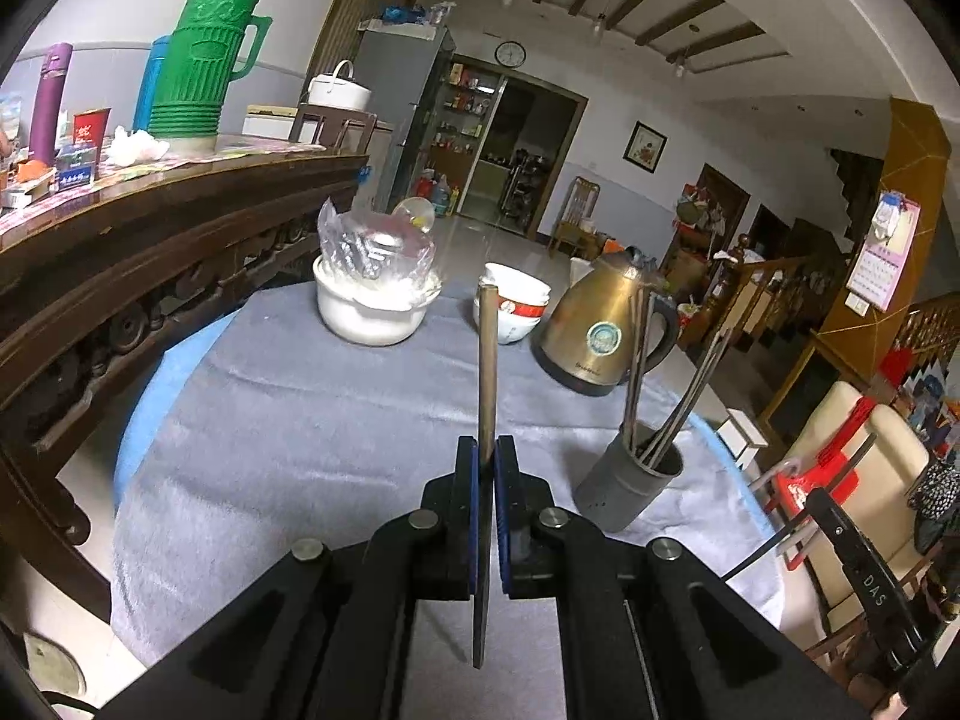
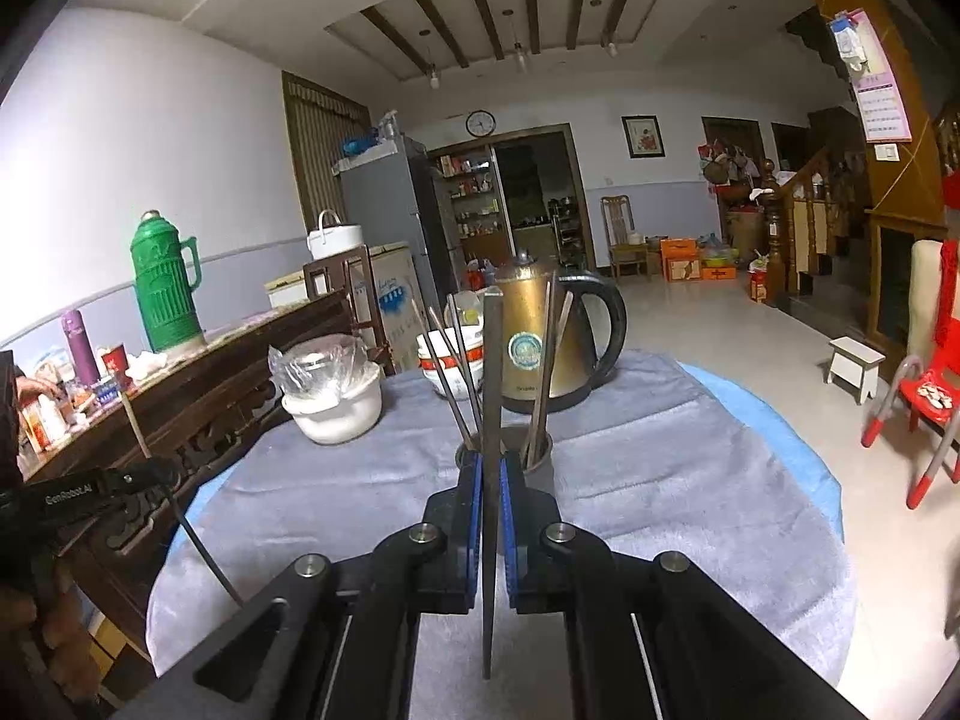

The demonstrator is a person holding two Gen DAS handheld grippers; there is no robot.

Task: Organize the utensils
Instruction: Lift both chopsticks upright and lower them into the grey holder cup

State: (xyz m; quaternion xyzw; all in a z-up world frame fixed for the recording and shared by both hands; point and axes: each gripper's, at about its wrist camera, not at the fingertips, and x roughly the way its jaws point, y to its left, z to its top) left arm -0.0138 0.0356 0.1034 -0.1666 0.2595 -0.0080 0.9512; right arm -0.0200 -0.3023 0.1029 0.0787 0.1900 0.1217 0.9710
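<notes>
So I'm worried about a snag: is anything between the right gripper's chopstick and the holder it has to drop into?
Nothing separate blocks it. The right gripper holds its chopstick directly in front of the gray utensil holder. Only the chopsticks already inside, fanning from its mouth, crowd the opening. The kettle stands behind.

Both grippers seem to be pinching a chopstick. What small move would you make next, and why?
Probably ease the right gripper forward and lower its chopstick into the grey holder. The holder sits directly ahead, already has several chopsticks standing in it, and the left gripper with its chopstick is farther off.
</notes>
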